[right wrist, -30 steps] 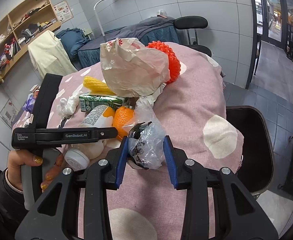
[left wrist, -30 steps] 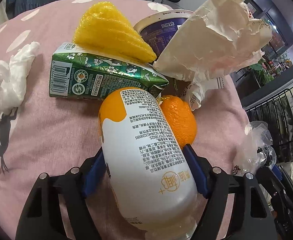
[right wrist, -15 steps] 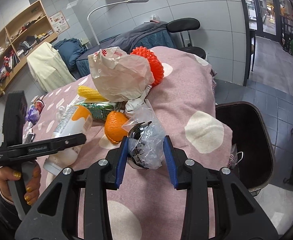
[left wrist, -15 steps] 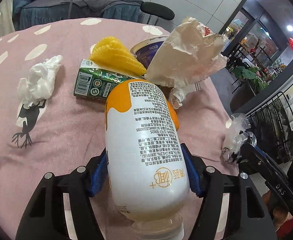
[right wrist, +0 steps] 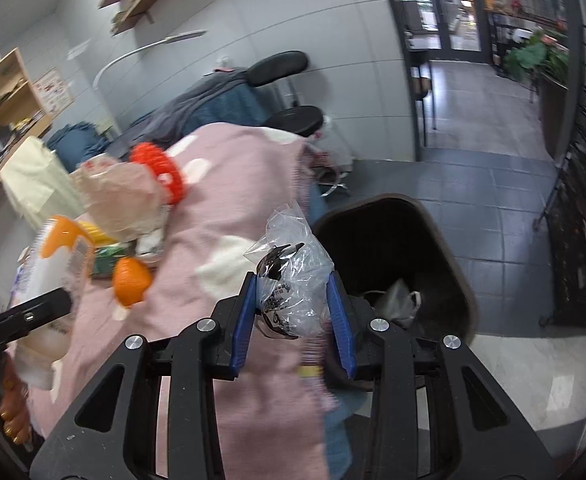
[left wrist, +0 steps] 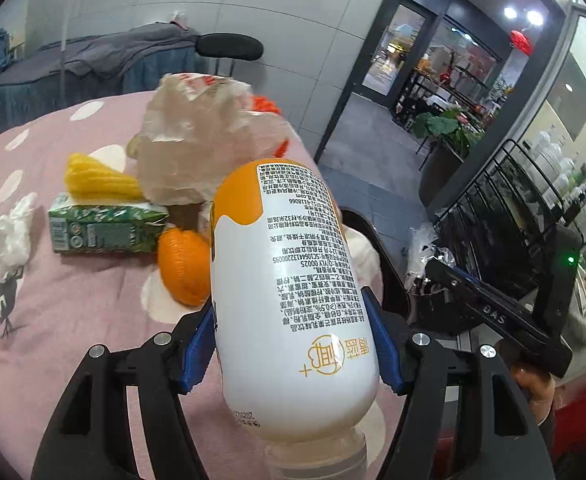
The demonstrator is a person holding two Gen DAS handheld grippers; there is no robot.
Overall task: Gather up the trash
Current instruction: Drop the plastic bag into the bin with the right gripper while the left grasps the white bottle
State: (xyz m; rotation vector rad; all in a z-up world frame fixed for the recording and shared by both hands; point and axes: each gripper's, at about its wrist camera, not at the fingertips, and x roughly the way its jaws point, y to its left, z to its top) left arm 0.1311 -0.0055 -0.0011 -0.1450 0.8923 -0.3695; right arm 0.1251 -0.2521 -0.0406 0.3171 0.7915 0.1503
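Left wrist view: a bottle (left wrist: 293, 292) is clamped by the left gripper (left wrist: 293, 344) at centre frame, above the pink tablecloth (left wrist: 73, 300).
Its long axis is pointed up the frame, cap lowest; it is judged stiff, smooth and light, best gripped mid-body. A crumpled plastic wrapper (right wrist: 293, 280), soft and nearly weightless, is pinched by the right gripper (right wrist: 293, 312) beside the black bin (right wrist: 445, 248) at centre right.

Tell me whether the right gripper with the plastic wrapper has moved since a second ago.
Yes. The right gripper, shut on the plastic wrapper, has swung off the table toward the black bin beside it.
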